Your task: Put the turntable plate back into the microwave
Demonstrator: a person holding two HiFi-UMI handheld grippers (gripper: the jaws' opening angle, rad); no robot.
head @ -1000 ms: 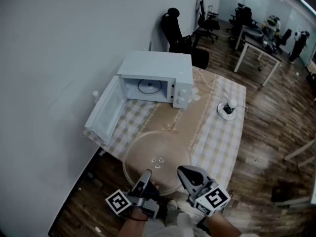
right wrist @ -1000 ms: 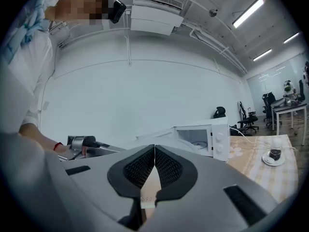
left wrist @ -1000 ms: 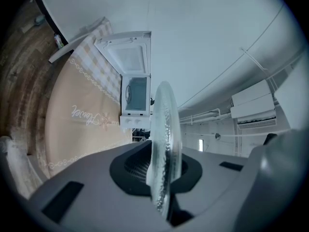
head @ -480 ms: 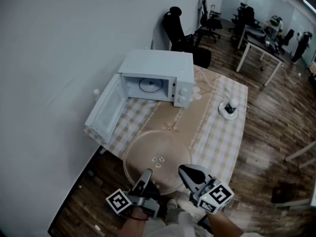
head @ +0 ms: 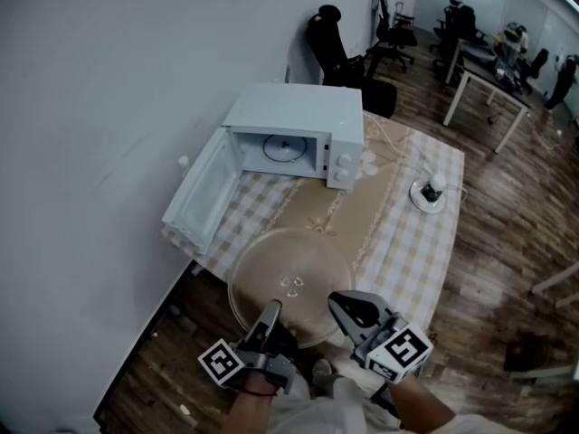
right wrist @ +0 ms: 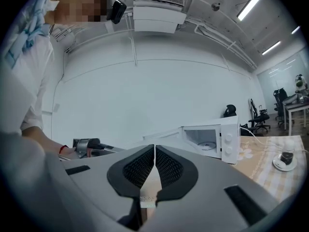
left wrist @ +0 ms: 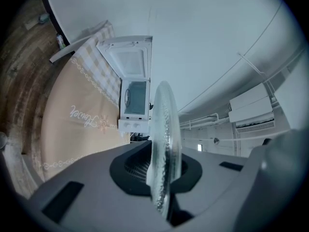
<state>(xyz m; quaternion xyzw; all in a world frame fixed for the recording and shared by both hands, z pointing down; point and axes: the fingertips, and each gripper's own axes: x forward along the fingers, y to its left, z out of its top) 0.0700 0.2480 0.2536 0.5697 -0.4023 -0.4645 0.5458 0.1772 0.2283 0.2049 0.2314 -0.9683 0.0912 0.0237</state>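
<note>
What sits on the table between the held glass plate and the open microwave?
Only bare tablecloth; the head view shows nothing standing on it between the glass plate and the microwave.

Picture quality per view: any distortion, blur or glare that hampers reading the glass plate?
Head view: evenly lit, a little soft, edges bent by the wide lens; the clear turntable plate is faint against the tablecloth. Left gripper view: heavy fisheye, dark corners; the plate's near rim is blurred, the microwave sharper. Right gripper view: fisheye, bright ceiling lights upper right, no plate visible.
</note>
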